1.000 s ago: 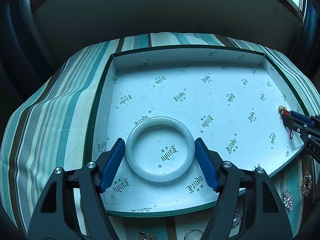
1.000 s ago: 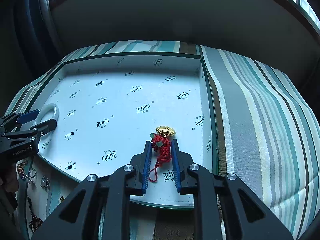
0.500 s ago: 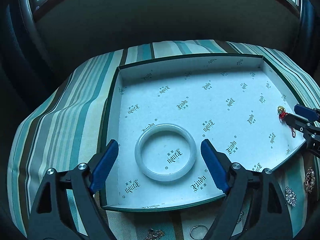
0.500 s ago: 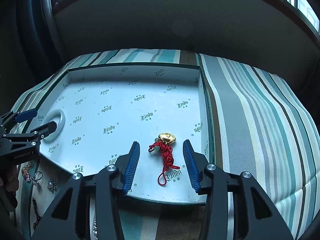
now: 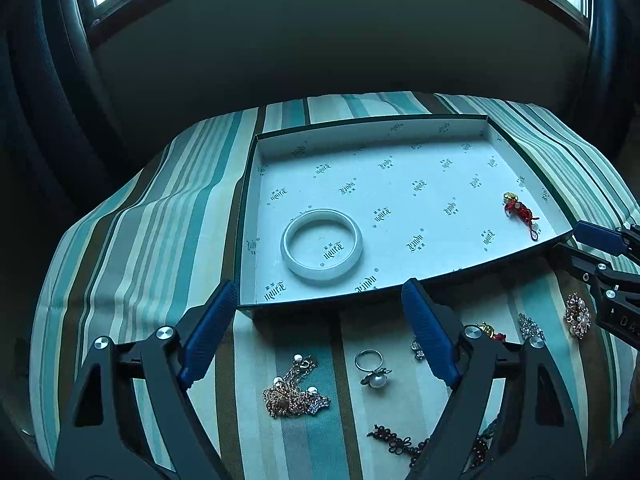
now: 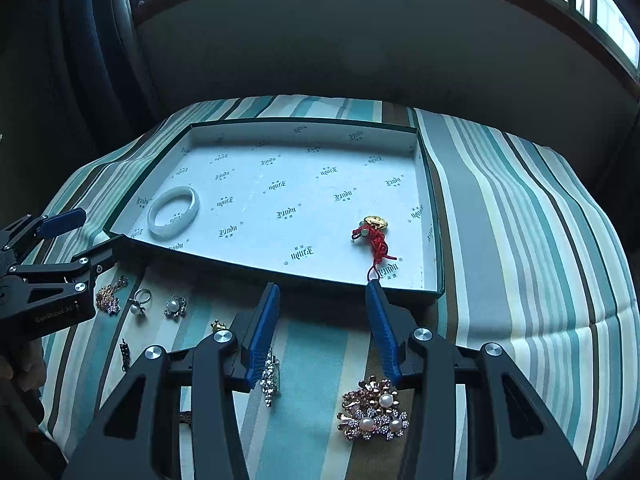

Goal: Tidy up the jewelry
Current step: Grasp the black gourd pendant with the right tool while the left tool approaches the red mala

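So far only 2 pieces lie in the box point(image 5: 524, 254), the white bangle point(image 5: 322, 245) at center-left and the red-cord charm point(image 5: 520, 212) at right, while both the left tool point(image 5: 320, 334) and right tool point(image 6: 324, 326) hang released and empty over the pearl ring point(image 5: 370, 368), chains and brooches left on the striped cloth point(image 5: 140, 240) below.

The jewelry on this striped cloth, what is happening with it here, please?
A person with a gripper in each hand is sorting jewelry into a shallow box. A white bangle and a red knotted charm already lie inside, far apart. Both the left gripper and the right gripper are open and hold nothing, in front of the box. A pearl ring, a gold chain and a flower brooch wait on the cloth.
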`<state>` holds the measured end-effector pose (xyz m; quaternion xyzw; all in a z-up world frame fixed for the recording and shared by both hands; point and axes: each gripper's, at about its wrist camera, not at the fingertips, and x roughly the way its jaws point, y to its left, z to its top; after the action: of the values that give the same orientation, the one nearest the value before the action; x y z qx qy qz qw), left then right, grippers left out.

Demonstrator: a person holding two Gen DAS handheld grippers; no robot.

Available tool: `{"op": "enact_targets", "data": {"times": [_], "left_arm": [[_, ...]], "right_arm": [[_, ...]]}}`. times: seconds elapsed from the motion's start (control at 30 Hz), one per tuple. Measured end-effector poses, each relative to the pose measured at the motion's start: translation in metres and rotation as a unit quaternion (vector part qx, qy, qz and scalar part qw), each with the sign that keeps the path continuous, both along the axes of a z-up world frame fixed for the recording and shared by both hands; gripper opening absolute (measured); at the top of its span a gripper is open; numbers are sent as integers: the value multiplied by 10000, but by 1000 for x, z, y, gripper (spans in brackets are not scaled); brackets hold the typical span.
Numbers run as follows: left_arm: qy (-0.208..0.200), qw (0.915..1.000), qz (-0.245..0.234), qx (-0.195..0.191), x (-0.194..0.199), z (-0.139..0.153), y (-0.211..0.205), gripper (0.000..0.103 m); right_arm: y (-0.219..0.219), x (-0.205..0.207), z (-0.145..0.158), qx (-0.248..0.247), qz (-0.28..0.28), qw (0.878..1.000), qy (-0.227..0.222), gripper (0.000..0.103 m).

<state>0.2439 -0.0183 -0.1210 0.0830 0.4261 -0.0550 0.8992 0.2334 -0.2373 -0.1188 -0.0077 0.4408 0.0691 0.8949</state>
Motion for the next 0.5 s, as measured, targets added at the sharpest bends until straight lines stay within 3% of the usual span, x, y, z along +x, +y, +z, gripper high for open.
{"op": "enact_targets", "data": {"times": [0.5], "left_arm": [[359,9991,195,57,-81,-19,17,84]], "right_arm": [[29,-82,-18,84,384,9982,442,43]]}}
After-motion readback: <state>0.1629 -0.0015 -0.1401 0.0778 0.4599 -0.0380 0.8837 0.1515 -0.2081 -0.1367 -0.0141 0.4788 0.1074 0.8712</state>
